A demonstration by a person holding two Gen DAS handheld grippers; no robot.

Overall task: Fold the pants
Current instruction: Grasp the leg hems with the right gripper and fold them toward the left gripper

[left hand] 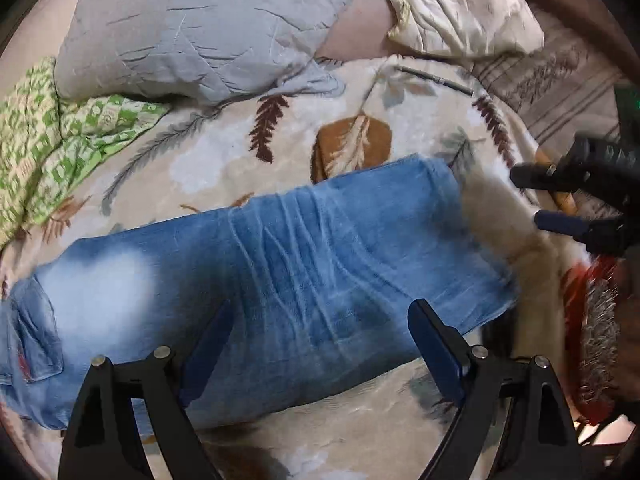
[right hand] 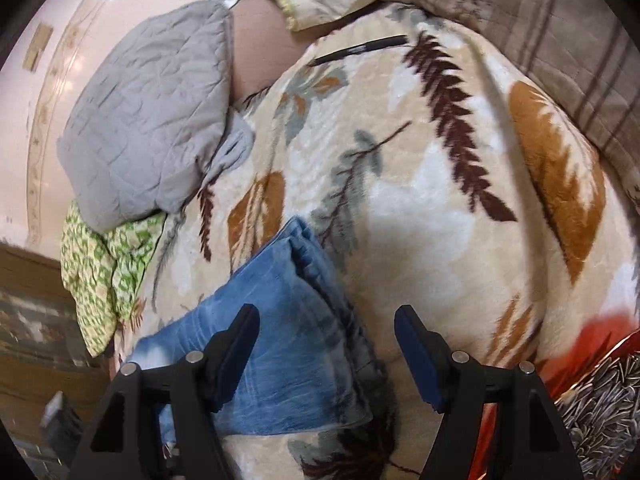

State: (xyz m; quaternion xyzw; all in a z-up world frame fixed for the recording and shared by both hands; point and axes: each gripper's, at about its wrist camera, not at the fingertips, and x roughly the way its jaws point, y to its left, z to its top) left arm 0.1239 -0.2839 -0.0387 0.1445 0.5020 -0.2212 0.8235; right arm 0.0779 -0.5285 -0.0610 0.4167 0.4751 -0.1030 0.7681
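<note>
Blue faded jeans [left hand: 280, 264] lie flat on a leaf-patterned blanket [left hand: 224, 152], folded lengthwise, with the waist and pocket at the left and the leg ends at the right. My left gripper [left hand: 320, 344] is open and empty, just above the jeans' near edge. My right gripper [left hand: 532, 200] shows at the right, open, beyond the leg ends. In the right wrist view my right gripper [right hand: 326, 356] is open and empty over the leg ends of the jeans [right hand: 280, 344].
A grey quilted pillow [left hand: 192, 28], a green patterned cloth [left hand: 48, 140] and a cream quilt [left hand: 460, 8] lie at the back of the bed. A dark pen [left hand: 436, 79] rests on the blanket. A red packet of sunflower seeds [right hand: 600, 400] lies at the right.
</note>
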